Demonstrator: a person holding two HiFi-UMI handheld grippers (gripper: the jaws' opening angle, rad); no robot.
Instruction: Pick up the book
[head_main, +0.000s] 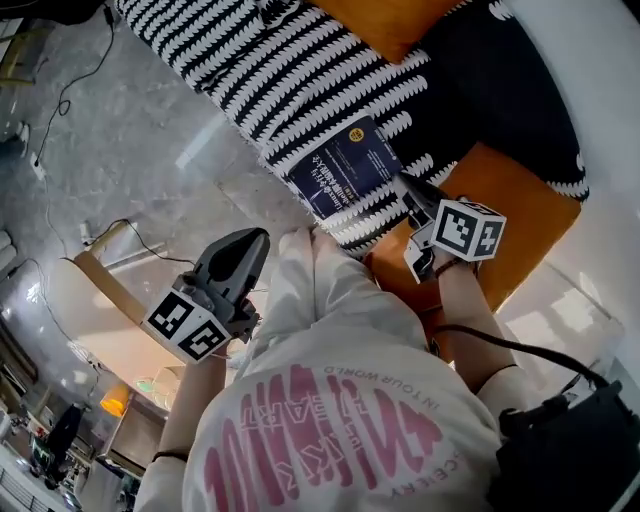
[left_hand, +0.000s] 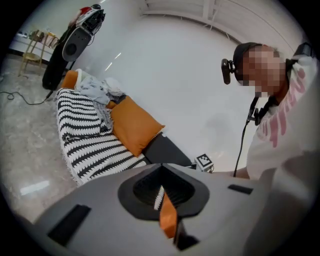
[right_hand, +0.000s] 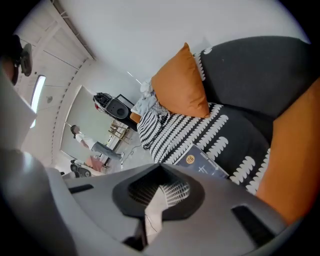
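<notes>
Fingers (right_hand: 153, 209) together, right gripper (head_main: 402, 186) beside book (head_main: 345, 165)

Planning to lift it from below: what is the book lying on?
The book lies flat on the black-and-white patterned blanket draped over the sofa. Whatever lies directly beneath its cover is hidden.

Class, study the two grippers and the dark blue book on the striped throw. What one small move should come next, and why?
Probably open the right gripper: its jaws are together and empty, close by the edge of the book, which lies flat on the striped throw. Closed jaws cannot take hold of it. The left gripper, also shut, is farther off, over the floor.
</notes>
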